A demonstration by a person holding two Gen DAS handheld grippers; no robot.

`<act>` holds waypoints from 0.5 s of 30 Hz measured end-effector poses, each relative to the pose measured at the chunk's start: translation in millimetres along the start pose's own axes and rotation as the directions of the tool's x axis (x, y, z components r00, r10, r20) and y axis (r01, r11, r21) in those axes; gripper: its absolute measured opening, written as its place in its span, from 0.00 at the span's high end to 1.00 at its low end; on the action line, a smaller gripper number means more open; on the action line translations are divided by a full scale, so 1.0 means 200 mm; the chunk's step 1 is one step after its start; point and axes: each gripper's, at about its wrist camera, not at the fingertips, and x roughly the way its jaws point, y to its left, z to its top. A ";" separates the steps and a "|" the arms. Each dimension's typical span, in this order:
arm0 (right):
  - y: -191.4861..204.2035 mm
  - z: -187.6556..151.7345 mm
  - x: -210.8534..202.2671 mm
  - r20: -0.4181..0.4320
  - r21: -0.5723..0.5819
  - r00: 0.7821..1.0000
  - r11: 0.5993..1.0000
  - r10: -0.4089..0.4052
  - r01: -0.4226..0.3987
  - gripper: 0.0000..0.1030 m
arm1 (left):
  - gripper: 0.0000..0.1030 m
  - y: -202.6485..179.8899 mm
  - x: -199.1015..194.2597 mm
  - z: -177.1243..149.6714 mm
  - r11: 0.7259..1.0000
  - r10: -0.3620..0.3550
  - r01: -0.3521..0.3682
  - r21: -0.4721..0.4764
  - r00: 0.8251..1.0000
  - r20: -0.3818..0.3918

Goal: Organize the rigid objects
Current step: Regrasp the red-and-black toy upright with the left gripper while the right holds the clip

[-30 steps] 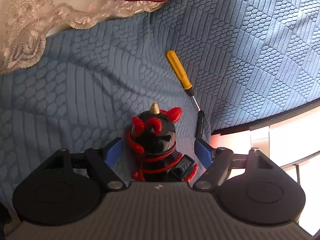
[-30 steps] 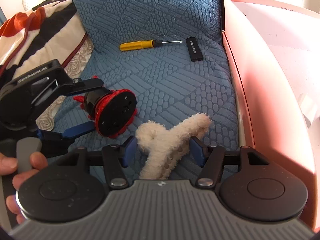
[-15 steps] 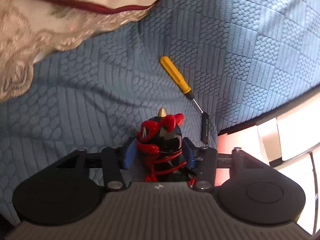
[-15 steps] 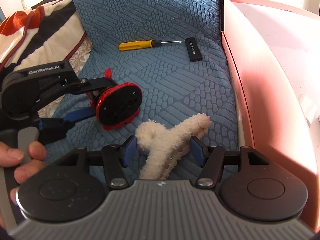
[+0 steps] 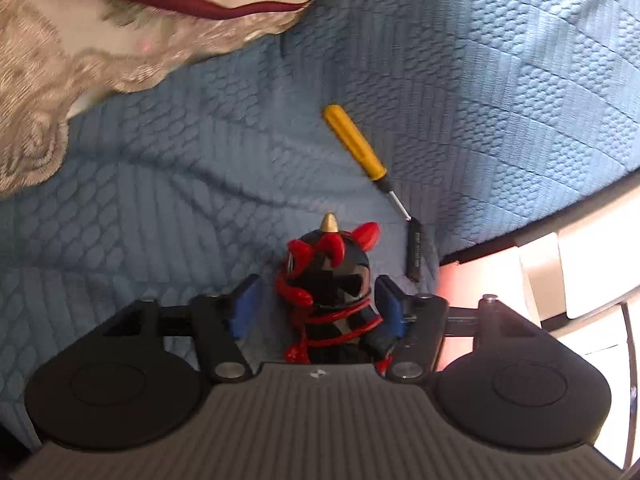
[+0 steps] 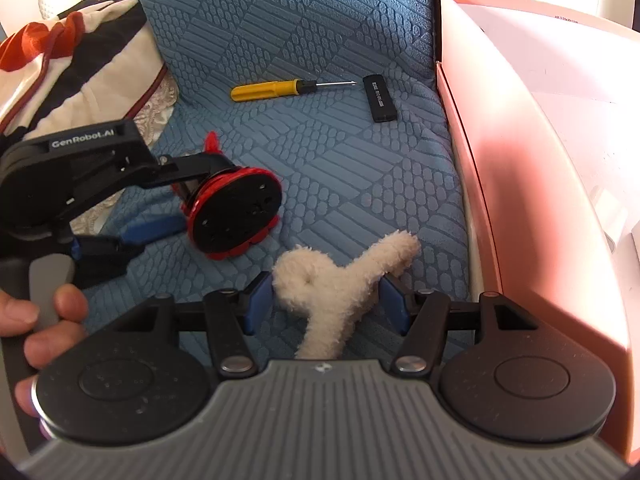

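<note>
A black and red horned figurine (image 5: pixel 328 264) sits between the jaws of my left gripper (image 5: pixel 316 292). Those jaws are opening, and a gap shows beside the left blue pad. In the right wrist view the figurine (image 6: pixel 236 212) is tipped with its round base towards the camera, and the left gripper (image 6: pixel 196 196) straddles it. My right gripper (image 6: pixel 324 304) is shut on a white plush toy (image 6: pixel 336 280) lying on the blue sofa seat. A yellow screwdriver (image 6: pixel 268 90) and a black stick (image 6: pixel 380 98) lie further back.
An open pink box (image 6: pixel 520 160) stands along the right edge of the seat. A lace-trimmed cushion (image 6: pixel 80 64) is piled at the left. A person's hand (image 6: pixel 40 320) holds the left gripper's handle. The screwdriver (image 5: pixel 354 148) and black stick (image 5: pixel 415 252) lie beyond the figurine.
The left jaws closed in on the figurine, then spread apart again. The figurine shifted right, nearer the plush toy, and tipped more. The right gripper and plush toy stayed put.
</note>
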 end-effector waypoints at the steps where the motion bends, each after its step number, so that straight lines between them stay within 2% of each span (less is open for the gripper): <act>1: 0.00 0.00 0.00 0.000 -0.003 1.000 1.000 -0.002 0.002 0.40 | 0.31 0.00 0.01 0.00 1.000 -0.006 0.006 -0.003 1.000 -0.005; 2: 0.01 0.00 0.00 -0.001 -0.007 1.000 1.000 -0.006 0.006 0.40 | 0.29 0.00 0.01 0.00 1.000 -0.012 0.012 -0.009 1.000 -0.014; 4: 0.01 0.00 0.01 -0.004 -0.013 1.000 1.000 -0.012 0.012 0.40 | 0.19 0.00 0.02 0.01 0.999 -0.025 0.024 -0.026 0.999 -0.026; 6: 0.02 0.00 0.01 -0.006 -0.018 1.000 1.000 -0.019 0.019 0.40 | 0.16 0.00 0.04 0.01 0.999 -0.023 0.023 -0.022 0.999 -0.022; 11: 0.03 0.00 0.03 -0.013 -0.026 0.999 0.999 -0.036 0.035 0.40 | 0.16 -0.07 0.10 0.01 0.995 0.017 -0.018 0.098 1.000 0.005; 15: 0.02 0.00 0.05 -0.024 -0.018 0.999 0.999 -0.038 0.038 0.39 | 0.19 -0.09 0.12 0.00 0.992 -0.011 0.011 0.126 1.000 -0.006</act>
